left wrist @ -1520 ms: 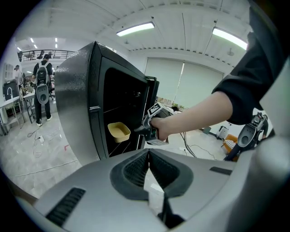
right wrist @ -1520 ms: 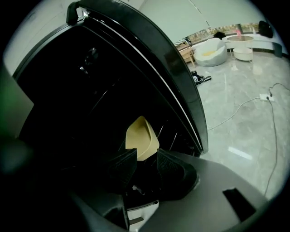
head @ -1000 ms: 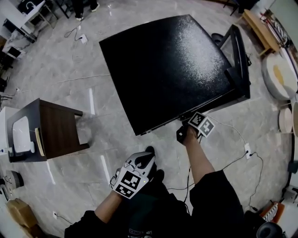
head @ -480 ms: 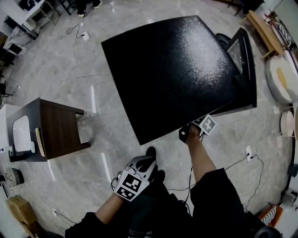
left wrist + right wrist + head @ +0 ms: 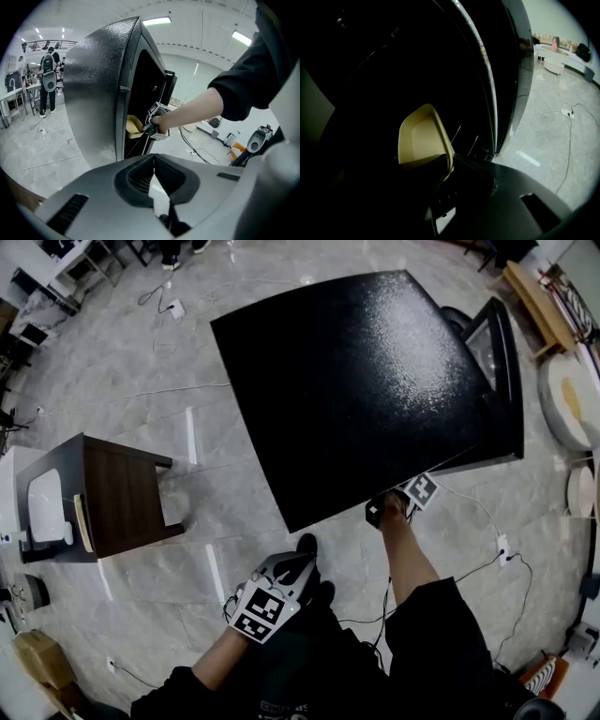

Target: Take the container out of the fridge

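left gripper (image 5: 153, 158): jaws together, empty, parked at fridge's 7 o'clock
fridge (image 5: 356, 381): door (image 5: 497, 371) open at 3 o'clock
container (image 5: 419, 136): yellow, still inside
right gripper (image 5: 449, 161): clamped on container rim; nudged slightly deeper this last second, so the grip looks set and pull-out is next

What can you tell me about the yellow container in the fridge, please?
The container is a pale yellow, shallow rectangular tray with rounded corners and a raised rim, plastic by its look, and empty as far as shows. It is tilted, hollow side towards the right gripper view, in the dark interior of the black fridge, near its open front. The right claw is shut on its near rim; nothing else visibly touches it.
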### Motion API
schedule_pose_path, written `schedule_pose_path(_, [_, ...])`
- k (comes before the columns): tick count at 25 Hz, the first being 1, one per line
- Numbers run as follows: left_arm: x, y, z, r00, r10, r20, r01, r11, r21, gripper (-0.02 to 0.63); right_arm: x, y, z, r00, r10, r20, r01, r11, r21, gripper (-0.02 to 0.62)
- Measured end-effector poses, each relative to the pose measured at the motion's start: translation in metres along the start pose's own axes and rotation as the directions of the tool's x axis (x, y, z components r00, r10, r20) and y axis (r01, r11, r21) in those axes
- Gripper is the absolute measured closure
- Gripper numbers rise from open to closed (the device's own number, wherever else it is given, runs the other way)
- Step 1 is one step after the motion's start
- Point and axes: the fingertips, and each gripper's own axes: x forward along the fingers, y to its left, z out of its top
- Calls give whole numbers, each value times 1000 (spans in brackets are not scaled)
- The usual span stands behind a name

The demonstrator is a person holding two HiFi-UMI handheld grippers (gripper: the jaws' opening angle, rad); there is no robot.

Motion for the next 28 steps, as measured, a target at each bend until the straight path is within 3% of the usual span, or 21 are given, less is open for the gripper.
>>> schedule_pose_path(7, [-5, 1, -1, 1000, 4, 5, -4, 1000, -1, 592, -8, 1, -7, 1000, 12, -18, -12, 1000, -8, 549])
schedule_pose_path(14, [-8, -6, 2, 1000, 7, 22, -7, 1000, 9, 592, -22, 6, -10, 999, 44, -25, -46, 995, -85, 549])
schedule_pose_path(18, [-10, -12, 4, 999, 13, 32, -13, 1000, 9, 592, -42, 6, -18, 997, 59, -43, -61, 997, -49, 549])
schedule_pose_path(28, [-23, -31, 7, 998, 21, 60, -22, 1000, 20, 592, -83, -8, -43, 995, 64, -79, -75, 986, -149, 549])
